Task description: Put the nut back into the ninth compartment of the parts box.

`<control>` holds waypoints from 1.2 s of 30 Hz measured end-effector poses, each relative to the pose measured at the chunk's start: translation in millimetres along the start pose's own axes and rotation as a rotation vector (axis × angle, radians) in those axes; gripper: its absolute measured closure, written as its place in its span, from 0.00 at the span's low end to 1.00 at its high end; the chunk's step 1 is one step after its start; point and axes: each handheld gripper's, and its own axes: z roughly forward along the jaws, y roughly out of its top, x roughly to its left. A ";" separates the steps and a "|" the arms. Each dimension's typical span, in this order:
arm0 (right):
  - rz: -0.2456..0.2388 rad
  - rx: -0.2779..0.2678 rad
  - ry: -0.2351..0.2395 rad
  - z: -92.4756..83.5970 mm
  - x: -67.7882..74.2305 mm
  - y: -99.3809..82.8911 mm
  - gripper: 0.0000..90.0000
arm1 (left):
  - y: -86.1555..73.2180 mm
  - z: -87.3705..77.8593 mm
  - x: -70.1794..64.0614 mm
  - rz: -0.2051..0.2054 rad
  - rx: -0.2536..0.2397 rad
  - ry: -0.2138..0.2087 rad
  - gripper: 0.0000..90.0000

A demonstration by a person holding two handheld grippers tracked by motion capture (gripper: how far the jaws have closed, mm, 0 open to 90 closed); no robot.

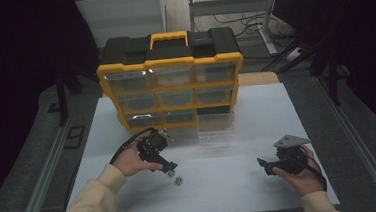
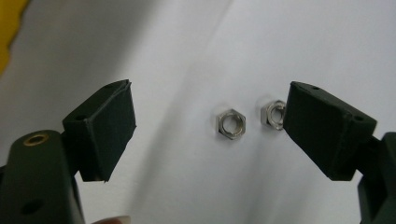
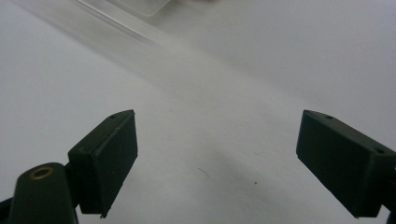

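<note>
Steel hex nuts (image 2: 230, 124) lie side by side at the frame's centre between the spread, empty jaws of the left gripper (image 2: 210, 133), so closing could catch both or flick one away, while the right gripper (image 3: 217, 163) hangs open over bare table (image 3: 233, 70).

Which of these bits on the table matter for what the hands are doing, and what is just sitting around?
In use:
- left claw, open over the nuts
- two hex nuts on the white table
- yellow drawer organizer, probably
- clear drawer pulled out in front of it

Idle:
- right claw, open and holding nothing
- shelving behind
</note>
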 end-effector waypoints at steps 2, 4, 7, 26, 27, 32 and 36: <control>0.000 0.000 0.001 0.0 0.1 0.0 0.15 | -2.6 4.2 -1.2 0.005 0.014 0.000 0.19; 0.000 0.000 0.001 0.0 0.2 0.1 0.15 | -5.2 8.8 -2.2 0.007 0.026 0.000 0.19; -0.001 0.000 0.001 0.1 0.3 0.1 0.15 | -8.7 14.3 -3.0 0.004 0.036 -0.002 0.20; -0.001 0.002 0.001 0.4 0.4 0.1 0.15 | -10.9 32.1 -6.0 0.023 0.079 0.033 0.25; -0.002 0.001 0.000 0.4 0.2 0.1 0.15 | -11.0 33.1 -6.2 0.026 0.081 0.035 0.25; -0.002 0.002 0.000 0.5 0.0 0.1 0.15 | -10.7 37.2 -8.7 0.036 0.093 0.052 0.27; -0.001 0.002 0.001 0.5 -0.2 0.1 0.15 | -9.8 38.8 -9.5 0.045 0.098 0.058 0.30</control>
